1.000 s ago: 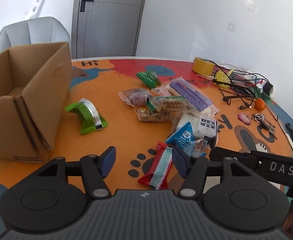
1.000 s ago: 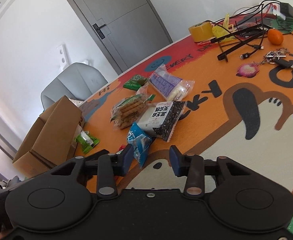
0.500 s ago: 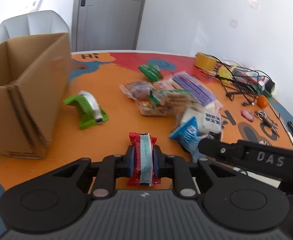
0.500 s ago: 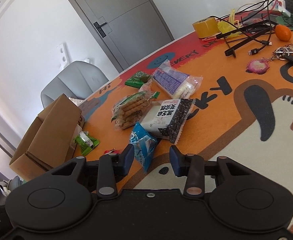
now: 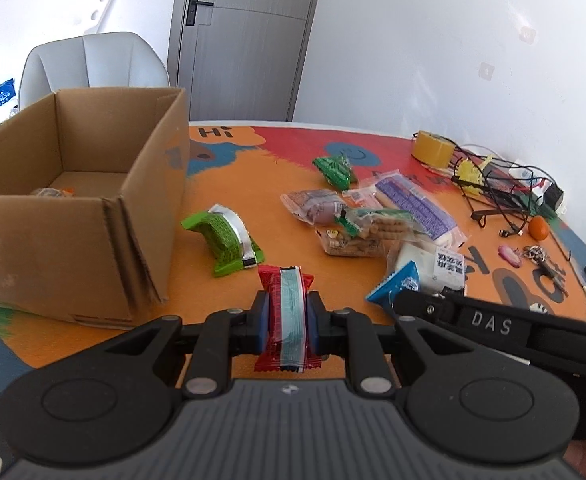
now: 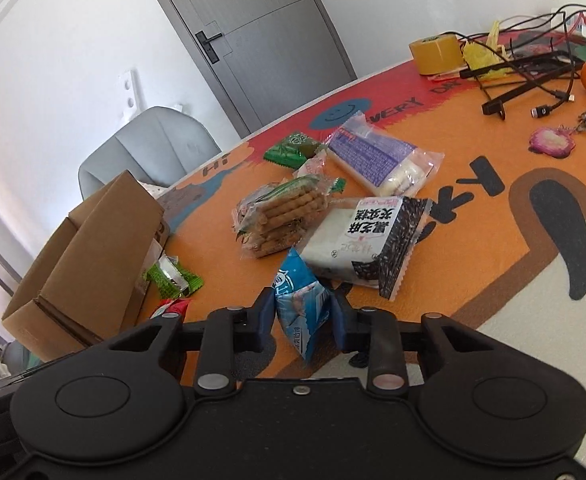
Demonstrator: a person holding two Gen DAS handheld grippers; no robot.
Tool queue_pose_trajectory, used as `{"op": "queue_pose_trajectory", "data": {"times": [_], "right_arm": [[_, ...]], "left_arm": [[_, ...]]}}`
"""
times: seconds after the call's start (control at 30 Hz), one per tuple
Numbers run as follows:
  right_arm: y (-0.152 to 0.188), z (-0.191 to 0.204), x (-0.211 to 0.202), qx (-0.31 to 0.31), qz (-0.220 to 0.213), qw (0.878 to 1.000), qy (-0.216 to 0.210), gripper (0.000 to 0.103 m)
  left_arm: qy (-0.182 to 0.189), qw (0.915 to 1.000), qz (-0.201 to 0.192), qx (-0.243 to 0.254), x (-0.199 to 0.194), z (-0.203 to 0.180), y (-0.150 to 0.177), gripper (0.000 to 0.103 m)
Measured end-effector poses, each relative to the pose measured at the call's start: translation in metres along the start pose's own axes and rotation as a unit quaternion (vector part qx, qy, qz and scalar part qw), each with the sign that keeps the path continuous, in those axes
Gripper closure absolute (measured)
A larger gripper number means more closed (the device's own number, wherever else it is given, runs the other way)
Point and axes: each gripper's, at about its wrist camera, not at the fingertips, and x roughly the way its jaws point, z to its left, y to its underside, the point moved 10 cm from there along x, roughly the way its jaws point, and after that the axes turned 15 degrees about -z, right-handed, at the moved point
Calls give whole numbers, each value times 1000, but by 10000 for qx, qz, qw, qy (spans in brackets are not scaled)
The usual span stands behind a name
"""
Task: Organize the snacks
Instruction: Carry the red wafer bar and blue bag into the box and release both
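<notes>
Jaws of the left gripper [image 5: 286, 316], apart a second ago, are now clamped on the red foil snack bar with a pale blue stripe [image 5: 285, 312], lifted off the worktop [image 5: 293, 248]. The right gripper [image 6: 302, 316], open half a second back, has its jaws closing on the blue triangular snack pouch [image 6: 299, 300]; whether they grip fully, I cannot tell. Beyond lie the curled green wrapper [image 5: 229, 236] and the biscuit packets [image 5: 357, 228]. Both picks look made, so the open brown cardboard box [image 5: 77, 208] at far left is likely next.
</notes>
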Motion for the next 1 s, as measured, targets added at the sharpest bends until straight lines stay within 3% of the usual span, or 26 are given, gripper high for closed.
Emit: {"op": "queue_pose_trajectory", "data": {"times": [0.4,1.0], "right_arm": [[-14,18,-26,-137,-369,9992,-66,74],[-34,86,-47,-446,-709,9956,-421,74]], "left_arm": [[58,9994,-343,-78,-27,7,-22,85],[-193,9946,-983,-265,-73,49,-70,85]]}}
